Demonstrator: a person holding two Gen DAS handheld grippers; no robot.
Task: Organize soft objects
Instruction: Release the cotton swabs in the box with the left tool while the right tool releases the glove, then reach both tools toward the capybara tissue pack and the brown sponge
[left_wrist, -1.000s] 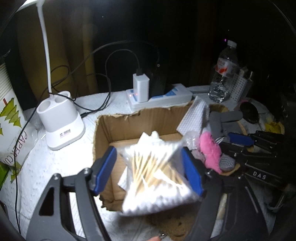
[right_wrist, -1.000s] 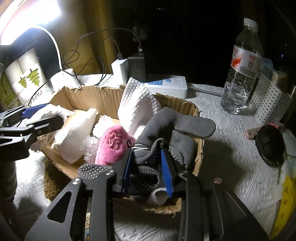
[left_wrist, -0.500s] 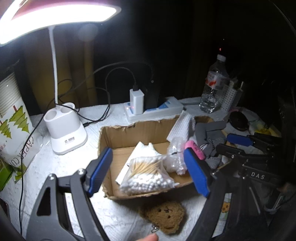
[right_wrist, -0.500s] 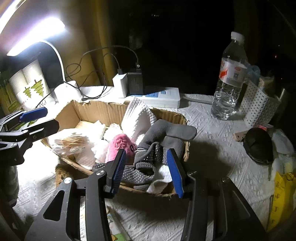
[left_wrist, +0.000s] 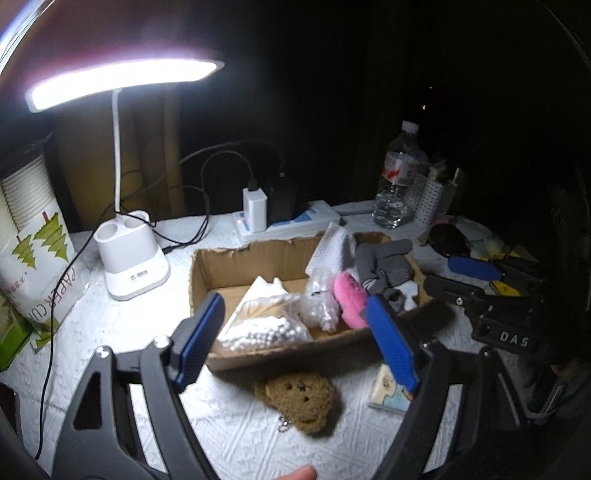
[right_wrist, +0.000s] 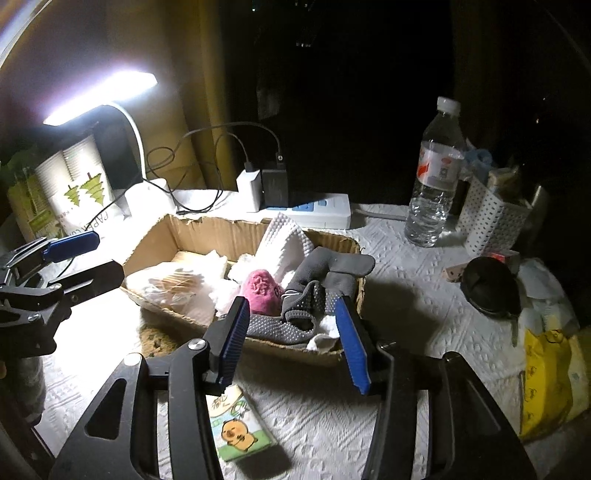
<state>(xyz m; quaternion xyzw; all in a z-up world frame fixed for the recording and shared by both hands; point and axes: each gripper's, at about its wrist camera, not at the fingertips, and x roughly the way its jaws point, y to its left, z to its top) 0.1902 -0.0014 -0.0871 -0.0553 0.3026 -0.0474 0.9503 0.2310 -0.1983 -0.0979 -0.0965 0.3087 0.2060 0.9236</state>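
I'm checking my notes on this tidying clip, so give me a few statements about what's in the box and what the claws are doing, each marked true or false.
1. The bag of cotton swabs lies inside the cardboard box. True.
2. The left claw is shut on the swab bag. False: it is open and holds nothing.
3. The brown plush sits in the box. False: it lies on the table in front of it.
4. The right claw is open above the grey socks. True.
5. The desk lamp is off. False: it is lit.

Left gripper (left_wrist: 295, 339) and right gripper (right_wrist: 293, 341), both 2-finger jaws wide apart, empty.
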